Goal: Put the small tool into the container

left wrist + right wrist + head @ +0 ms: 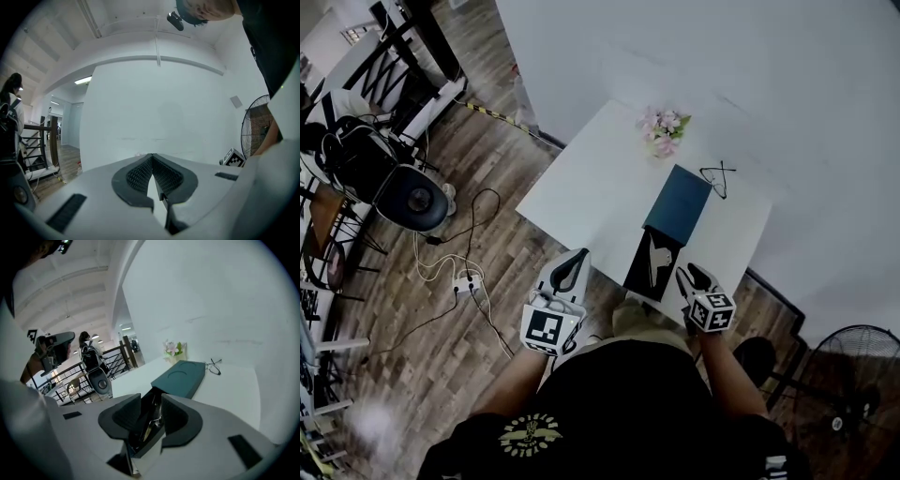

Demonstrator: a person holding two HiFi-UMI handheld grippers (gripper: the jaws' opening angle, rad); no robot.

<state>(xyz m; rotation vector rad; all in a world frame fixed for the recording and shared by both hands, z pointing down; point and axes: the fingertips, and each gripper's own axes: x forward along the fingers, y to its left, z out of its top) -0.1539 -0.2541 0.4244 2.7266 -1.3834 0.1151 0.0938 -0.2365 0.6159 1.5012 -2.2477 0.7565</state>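
- The small silvery metal tool (656, 258) (153, 424) lies inside the long black open container (639, 272) (146, 446), among other shiny pieces that I cannot tell apart.
- The container sits at the near edge of the white rectangular table (591, 178) (234, 394), its long side running away from me.
- Just right of the container's near end hovers my right gripper (697, 277) (151, 401). Its dark pads stand a little apart with nothing clamped; through the gap I see the container and the tool in it.
- Left of the container, off the table's edge and over the wooden floor, is my left gripper (572, 270) (152, 157). Its ribbed pads meet at the tips and hold nothing, and it faces a plain white wall.
- Touching the container's far end lies a dark teal flat rectangular lid (680, 199) (180, 376), with a curved recess in its top.
- Beyond the container, just past the lid's far right corner, a pair of thin black-framed glasses (717, 178) (214, 365) rests on the table.
- Farther from the container, past the lid on its left, stands a small bunch of pink and white flowers (664, 131) (172, 348).
- Well right of the container, a black wire-caged floor fan (853, 375) (258, 136) stands on the floor.
- Well left of it, a black office chair (411, 197) (101, 378) stands beside trailing cables.
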